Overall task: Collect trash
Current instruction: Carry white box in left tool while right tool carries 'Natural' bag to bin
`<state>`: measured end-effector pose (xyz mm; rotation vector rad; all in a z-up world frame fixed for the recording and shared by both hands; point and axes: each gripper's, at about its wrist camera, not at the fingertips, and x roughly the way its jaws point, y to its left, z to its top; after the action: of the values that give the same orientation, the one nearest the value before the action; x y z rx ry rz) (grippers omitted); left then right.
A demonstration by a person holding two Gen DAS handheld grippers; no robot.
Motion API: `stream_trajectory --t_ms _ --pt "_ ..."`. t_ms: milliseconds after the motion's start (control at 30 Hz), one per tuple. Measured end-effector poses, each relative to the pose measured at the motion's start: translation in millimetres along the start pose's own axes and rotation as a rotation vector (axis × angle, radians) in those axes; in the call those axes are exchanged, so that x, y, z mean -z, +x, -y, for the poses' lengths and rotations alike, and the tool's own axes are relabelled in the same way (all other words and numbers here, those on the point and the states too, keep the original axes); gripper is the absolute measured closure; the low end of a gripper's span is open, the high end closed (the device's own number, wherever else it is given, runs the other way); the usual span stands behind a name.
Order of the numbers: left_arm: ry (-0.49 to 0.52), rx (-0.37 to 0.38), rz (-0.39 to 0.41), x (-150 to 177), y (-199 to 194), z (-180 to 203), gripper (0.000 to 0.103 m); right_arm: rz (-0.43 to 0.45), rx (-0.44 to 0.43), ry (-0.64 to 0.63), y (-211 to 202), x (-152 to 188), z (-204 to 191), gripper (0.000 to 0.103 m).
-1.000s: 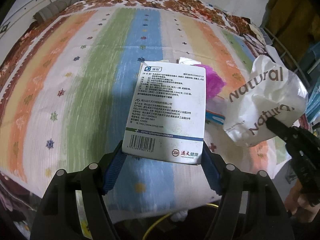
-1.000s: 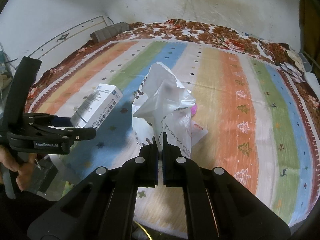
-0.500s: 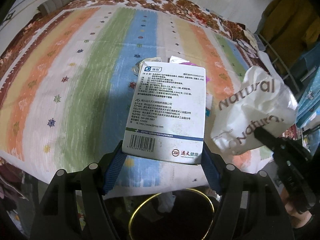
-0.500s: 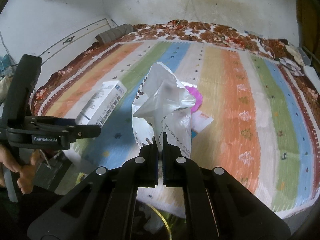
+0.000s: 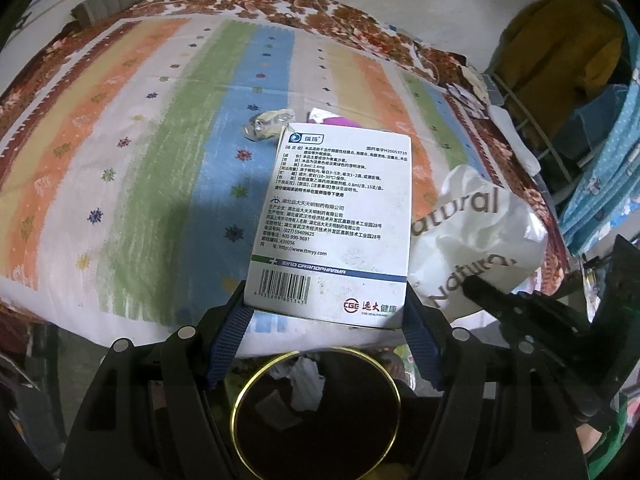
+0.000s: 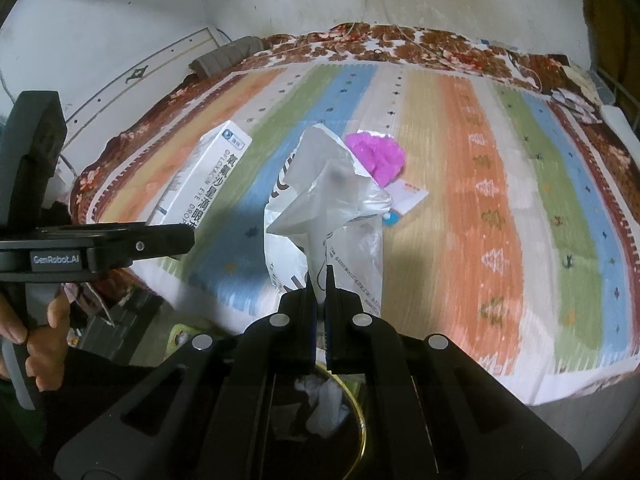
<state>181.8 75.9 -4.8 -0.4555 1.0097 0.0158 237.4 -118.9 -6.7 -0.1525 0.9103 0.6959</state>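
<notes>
While the left tool [image 5: 325, 312] clamped the white medicine box [image 5: 332, 224] above the gold-rimmed bin [image 5: 316, 408], the right tool [image 6: 319, 280] pinched the white plastic bag [image 6: 328, 208]. Both hung over the bed's [image 6: 500, 200] edge.

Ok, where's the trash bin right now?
The trash bin sits on the floor below the near edge of the bed, at the bottom of both wrist views, under the held medicine box.

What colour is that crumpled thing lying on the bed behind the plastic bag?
Bright magenta-pink crumpled thing; the right wrist view shows it best.
</notes>
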Motion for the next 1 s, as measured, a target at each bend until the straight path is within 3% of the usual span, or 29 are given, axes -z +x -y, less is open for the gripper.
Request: stream_trajectory --t_ms 1000 --pt "-0.001 0.088 -0.034 98.0 -20.5 17.6 0.032 -0.076 0.007 0.006 -29.8 87.7 -24.4 0.101"
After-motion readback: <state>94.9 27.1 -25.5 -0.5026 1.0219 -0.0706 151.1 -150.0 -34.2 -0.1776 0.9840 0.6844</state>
